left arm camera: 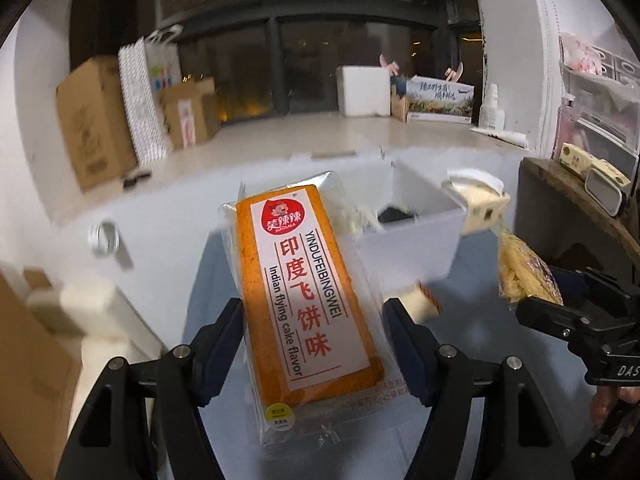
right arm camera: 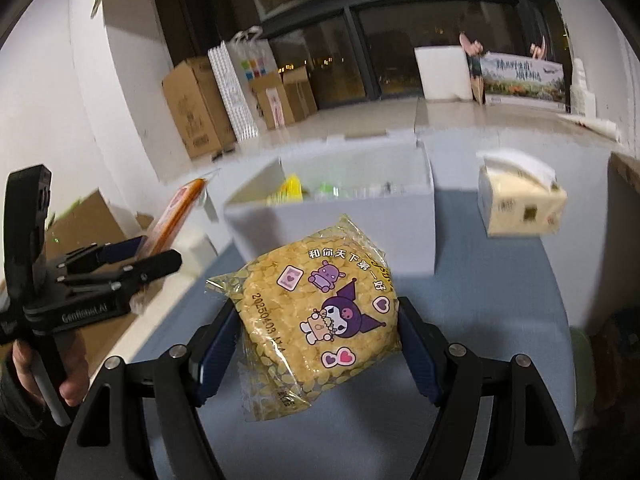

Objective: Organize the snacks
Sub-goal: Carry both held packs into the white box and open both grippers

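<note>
My left gripper (left arm camera: pixel 315 304) is shut on a long orange snack packet (left arm camera: pixel 308 292) labelled "Indian flying cake flavor", held lengthwise above the blue table (left arm camera: pixel 208 280). My right gripper (right arm camera: pixel 318 306) is shut on a yellow snack bag (right arm camera: pixel 320 320) with a purple cartoon print. Each wrist view also shows the other tool from the side: the right gripper (left arm camera: pixel 560 300) with the yellow bag (left arm camera: pixel 520 272), and the left gripper (right arm camera: pixel 152 258) with the orange packet (right arm camera: pixel 180 212). Beyond both stands an open white box (right arm camera: pixel 332 224) holding several snacks, its near wall also visible as the white box (left arm camera: pixel 404 240).
A tissue pack (right arm camera: pixel 520 208) sits right of the box. A small white and red snack (left arm camera: pixel 426 300) lies on the table by my left gripper's right finger. Cardboard boxes (right arm camera: pixel 200 108) and a white foam box (right arm camera: pixel 442 72) line the far ledge. A tape roll (left arm camera: pixel 105 238) lies at left.
</note>
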`<move>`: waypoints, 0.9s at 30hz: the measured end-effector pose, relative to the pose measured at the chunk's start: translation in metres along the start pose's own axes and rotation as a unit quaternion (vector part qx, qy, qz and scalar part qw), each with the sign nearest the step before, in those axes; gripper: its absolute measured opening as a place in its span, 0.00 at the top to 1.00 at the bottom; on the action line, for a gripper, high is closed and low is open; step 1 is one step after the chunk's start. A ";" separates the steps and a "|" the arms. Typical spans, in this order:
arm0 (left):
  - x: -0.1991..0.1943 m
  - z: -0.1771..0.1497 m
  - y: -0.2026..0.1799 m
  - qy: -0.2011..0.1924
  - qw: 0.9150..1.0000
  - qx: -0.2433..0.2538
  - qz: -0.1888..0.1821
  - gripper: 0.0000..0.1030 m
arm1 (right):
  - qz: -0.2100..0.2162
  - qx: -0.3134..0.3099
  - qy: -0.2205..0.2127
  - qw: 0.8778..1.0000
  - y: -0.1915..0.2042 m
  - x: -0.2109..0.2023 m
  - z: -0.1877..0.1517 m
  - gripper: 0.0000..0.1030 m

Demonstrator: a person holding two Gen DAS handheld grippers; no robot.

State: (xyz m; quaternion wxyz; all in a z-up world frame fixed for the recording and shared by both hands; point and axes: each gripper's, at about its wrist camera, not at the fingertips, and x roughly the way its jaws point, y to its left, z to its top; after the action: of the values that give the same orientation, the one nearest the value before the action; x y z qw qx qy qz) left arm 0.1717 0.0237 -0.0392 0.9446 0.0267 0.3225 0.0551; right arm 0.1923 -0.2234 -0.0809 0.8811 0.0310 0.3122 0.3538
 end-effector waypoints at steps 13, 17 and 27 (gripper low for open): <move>0.127 0.102 0.019 0.008 0.999 0.048 0.018 0.27 | -0.030 0.075 0.005 0.997 -0.055 0.094 0.118 0.23; 0.163 0.112 0.028 0.024 0.998 0.038 0.032 0.14 | -0.033 0.082 -0.009 0.996 -0.061 0.116 0.140 0.22; 0.170 0.098 0.035 0.029 0.999 0.029 0.015 0.00 | -0.020 0.124 0.001 0.992 -0.079 0.137 0.139 0.00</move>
State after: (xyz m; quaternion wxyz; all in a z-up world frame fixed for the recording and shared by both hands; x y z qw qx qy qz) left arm 0.3623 0.0780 -0.0614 0.9326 0.0572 0.3511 0.0607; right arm 0.3952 -0.1707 -0.0638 0.8771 0.1337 0.3551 0.2945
